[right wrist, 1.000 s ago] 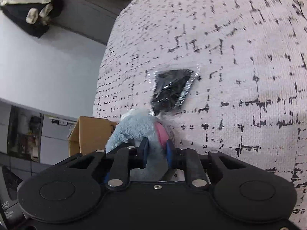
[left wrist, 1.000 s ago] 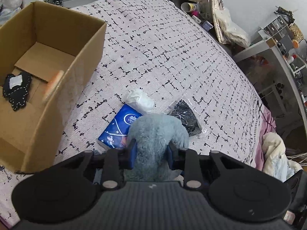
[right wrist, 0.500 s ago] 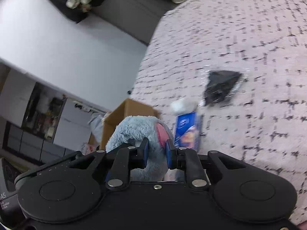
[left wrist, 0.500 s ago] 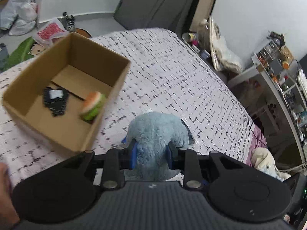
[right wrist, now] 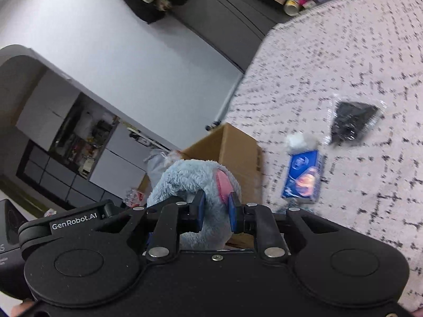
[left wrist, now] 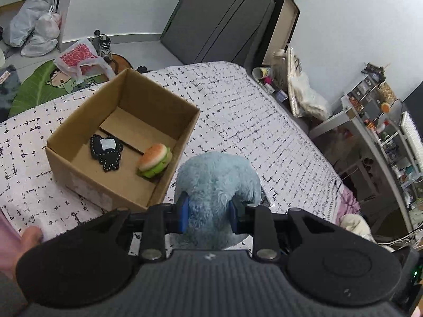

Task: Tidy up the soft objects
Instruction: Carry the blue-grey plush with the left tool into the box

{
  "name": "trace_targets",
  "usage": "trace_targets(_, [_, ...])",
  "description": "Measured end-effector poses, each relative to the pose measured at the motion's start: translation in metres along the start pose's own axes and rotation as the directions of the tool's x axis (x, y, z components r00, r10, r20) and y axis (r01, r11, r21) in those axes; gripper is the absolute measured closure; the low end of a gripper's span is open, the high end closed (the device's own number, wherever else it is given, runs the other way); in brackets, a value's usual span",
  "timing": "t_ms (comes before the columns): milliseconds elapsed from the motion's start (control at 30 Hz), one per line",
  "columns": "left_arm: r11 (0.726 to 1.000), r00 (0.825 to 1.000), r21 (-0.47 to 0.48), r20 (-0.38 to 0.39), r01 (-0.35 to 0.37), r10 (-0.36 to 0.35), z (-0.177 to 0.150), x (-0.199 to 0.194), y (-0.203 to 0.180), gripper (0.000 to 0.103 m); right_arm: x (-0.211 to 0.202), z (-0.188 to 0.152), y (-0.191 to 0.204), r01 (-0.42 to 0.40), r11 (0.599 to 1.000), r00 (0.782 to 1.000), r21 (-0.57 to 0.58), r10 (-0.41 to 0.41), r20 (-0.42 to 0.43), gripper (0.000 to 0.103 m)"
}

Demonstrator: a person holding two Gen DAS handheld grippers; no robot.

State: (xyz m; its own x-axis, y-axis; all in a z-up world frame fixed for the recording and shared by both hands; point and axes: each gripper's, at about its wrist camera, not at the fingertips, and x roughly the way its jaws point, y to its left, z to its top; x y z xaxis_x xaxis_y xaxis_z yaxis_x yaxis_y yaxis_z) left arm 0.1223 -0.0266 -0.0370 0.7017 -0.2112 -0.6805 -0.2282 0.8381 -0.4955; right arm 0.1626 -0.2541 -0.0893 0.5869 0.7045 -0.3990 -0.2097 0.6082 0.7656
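Plush (left wrist: 216,182), blue and furry, is pinched by both my tongs and hangs in the air above the bed (left wrist: 264,121). My left tongs (left wrist: 208,216) are closed tight on its body, the blue pads sunk into the fur. My right tongs (right wrist: 215,210) are closed just as tight on another part of it, beside a pink patch.

Just past the plush in the left view sits an open box (left wrist: 185,132) on the bed, near its edge. Inside lie a toy burger (left wrist: 154,159) against the near wall and a flat black patch (left wrist: 107,153) beside it, apart from each other.

In the right view, the bed beyond the plush carries a blue packet (right wrist: 304,177), a white wad (right wrist: 300,140) touching its far end, and farther off a black item in a clear bag (right wrist: 353,122).

Beyond the bed are the floor with plastic bags (left wrist: 34,26) and a dark wardrobe (left wrist: 224,18).
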Motion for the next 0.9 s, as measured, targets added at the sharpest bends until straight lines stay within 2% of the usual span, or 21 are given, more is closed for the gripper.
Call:
trace_targets(100, [0.999,0.999,0.019,0.026,0.030,-0.031,0.008,-0.010,0.007,0.074,0.004,-0.001,0.009,-0.035,0.999,0.999,-0.008,0.035,0.029,0.084])
trace_targets(300, [0.999,0.998,0.029,0.055,0.031,-0.032,0.028,-0.017,0.020,0.074,0.021,-0.003,0.025,-0.077,0.996,0.996,-0.043,0.079,0.049,0.084])
trace_targets(567, [0.999,0.999,-0.050,0.053,-0.001,0.003,0.042,-0.005,0.045,0.075,0.055,0.003,0.039,-0.045,0.994,0.999,-0.103,0.044,-0.012,0.084])
trace_targets(900, [0.990,0.998,-0.140,0.066,0.003,0.006,0.049,0.027,0.077,0.075,0.083,0.001,0.039,-0.001,0.991,0.998,-0.135,-0.007,-0.055,0.076])
